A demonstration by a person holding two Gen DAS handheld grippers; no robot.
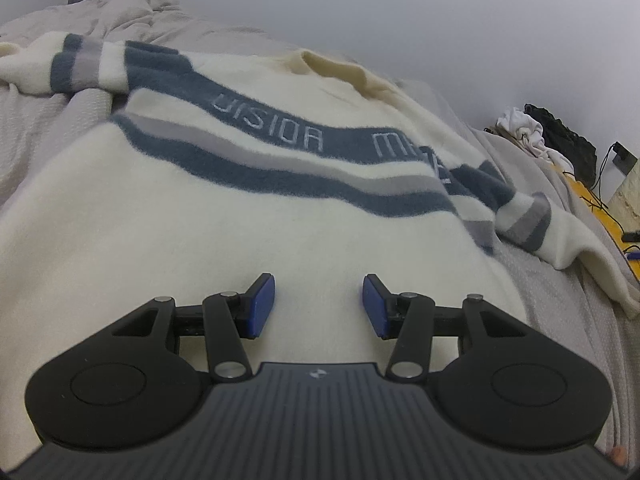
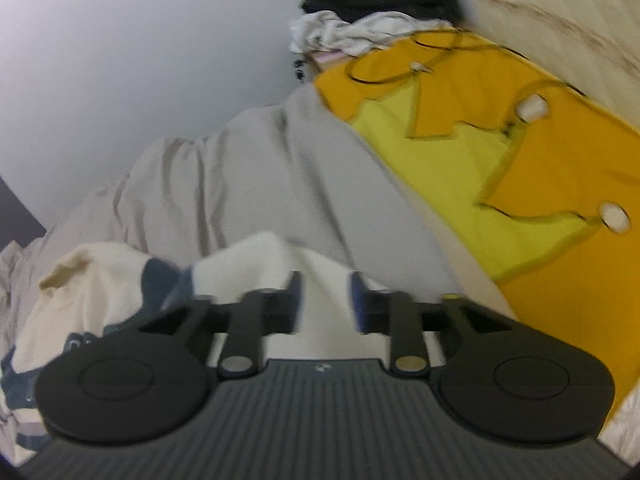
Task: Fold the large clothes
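A cream fleece sweater (image 1: 224, 224) with blue and grey stripes and lettering lies spread front-up on the bed, collar at the far end. My left gripper (image 1: 319, 305) is open, low over the sweater's lower body, nothing between its blue pads (image 1: 262, 306). In the blurred right wrist view, my right gripper (image 2: 325, 300) is open over a cream sleeve part of the sweater (image 2: 256, 264), with cloth showing between the fingers but not pinched.
A grey bed cover (image 2: 280, 176) lies under the sweater. A yellow and orange mat (image 2: 520, 152) with cables lies at the right. A pile of black and white clothes (image 1: 548, 136) sits at the far end, also in the right wrist view (image 2: 372, 20).
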